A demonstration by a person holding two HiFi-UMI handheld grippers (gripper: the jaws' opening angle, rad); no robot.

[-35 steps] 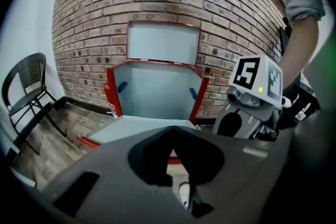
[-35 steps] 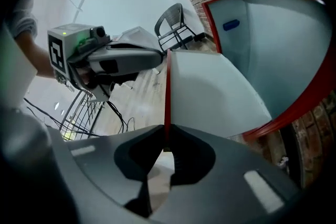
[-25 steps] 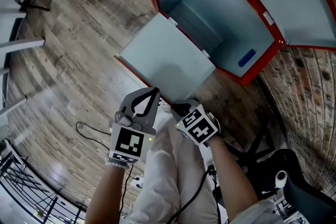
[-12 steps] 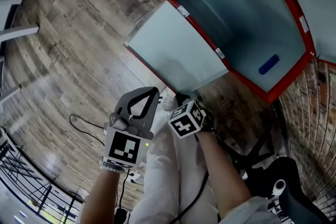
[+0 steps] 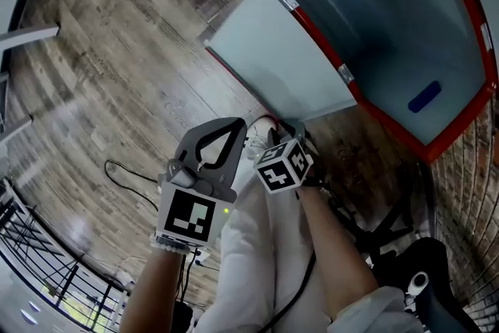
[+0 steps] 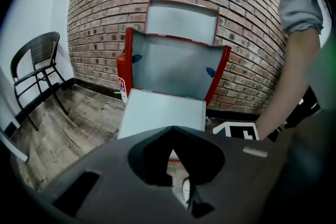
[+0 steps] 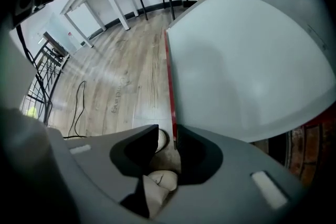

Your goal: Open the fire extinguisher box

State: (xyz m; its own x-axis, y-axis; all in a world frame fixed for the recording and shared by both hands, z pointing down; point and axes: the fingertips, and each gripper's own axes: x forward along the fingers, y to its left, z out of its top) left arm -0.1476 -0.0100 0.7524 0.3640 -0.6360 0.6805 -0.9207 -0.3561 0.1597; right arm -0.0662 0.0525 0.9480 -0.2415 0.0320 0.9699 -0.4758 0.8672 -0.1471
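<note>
1 box point(image 5: 374, 19), 2 doors point(image 6: 181, 21) open. Your R gripper point(image 7: 167, 139), jaws just opening, straddles lower door point(image 5: 281, 51) edge; L gripper point(image 5: 231, 129) clenched, empty. 1 chair point(image 6: 34, 71).

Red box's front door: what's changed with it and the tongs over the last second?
The right tongs have lowered the front door and have just been opening; its red edge still sits between them, no longer pinched. The left tongs stayed shut and empty; the box stayed open.
</note>
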